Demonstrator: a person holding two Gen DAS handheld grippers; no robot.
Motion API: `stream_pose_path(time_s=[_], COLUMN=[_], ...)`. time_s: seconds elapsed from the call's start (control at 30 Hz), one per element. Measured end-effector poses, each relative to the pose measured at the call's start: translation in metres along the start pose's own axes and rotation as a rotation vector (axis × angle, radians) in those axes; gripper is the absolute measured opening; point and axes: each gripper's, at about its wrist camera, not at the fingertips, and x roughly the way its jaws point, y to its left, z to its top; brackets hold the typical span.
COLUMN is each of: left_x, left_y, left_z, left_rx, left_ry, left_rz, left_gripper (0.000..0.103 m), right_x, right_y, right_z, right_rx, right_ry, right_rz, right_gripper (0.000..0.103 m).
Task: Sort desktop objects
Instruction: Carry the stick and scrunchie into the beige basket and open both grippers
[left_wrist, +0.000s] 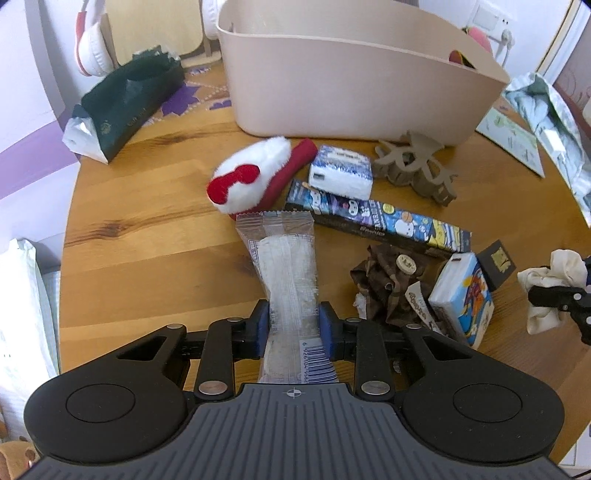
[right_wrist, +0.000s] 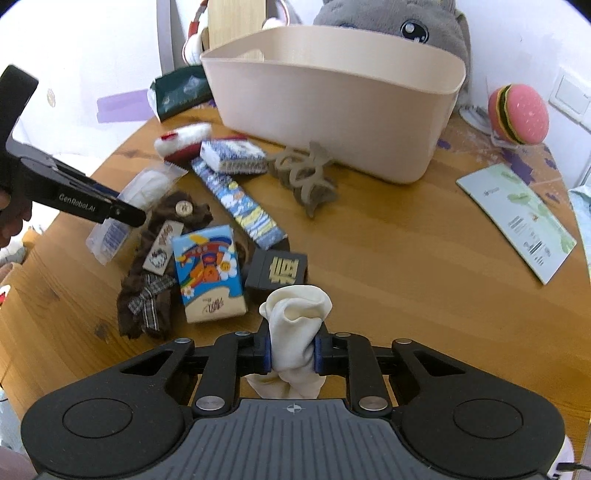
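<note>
Fingers of the left gripper (left_wrist: 293, 325) are being pressed onto a clear plastic packet (left_wrist: 286, 266), whose long axis is running straight ahead between them — toward the beige bin (left_wrist: 354, 85), which is lying well apart beyond the clutter on the wooden table (left_wrist: 147, 236). Further right, a cream cloth (right_wrist: 295, 328) is being clamped between the blue pads of the right gripper (right_wrist: 293, 356), bunched above and below them. From either side the bin is lying forward, past the tissue pack (right_wrist: 208, 273) — neither gripper is judged clearly nearer.
</note>
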Motion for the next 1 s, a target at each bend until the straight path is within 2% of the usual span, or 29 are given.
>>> stream_pose_path(time_s=[0.33,0.53,1.0], left_x=[-0.037,-0.058,-0.099], left_y=[0.004,0.006,-0.003], left_z=[0.006,0.023,0.076], left_rx=[-0.022,-0.025,0.046], left_ry=[-0.071,-0.131,-0.275], left_rz=[-0.021,-0.027,0.017], left_gripper=[0.028,0.028,0.028], right_x=[-0.025,-0.042,-0.065], right_y=[-0.006,-0.013,-0.033], right_z=[0.020,0.034,0.079], right_rx=[-0.021,-0.026,-0.022], right_ry=[-0.073,-0.137,-0.275], right_rz=[0.012,-0.006,-0.041], right_gripper=[0.019,0.019,0.019])
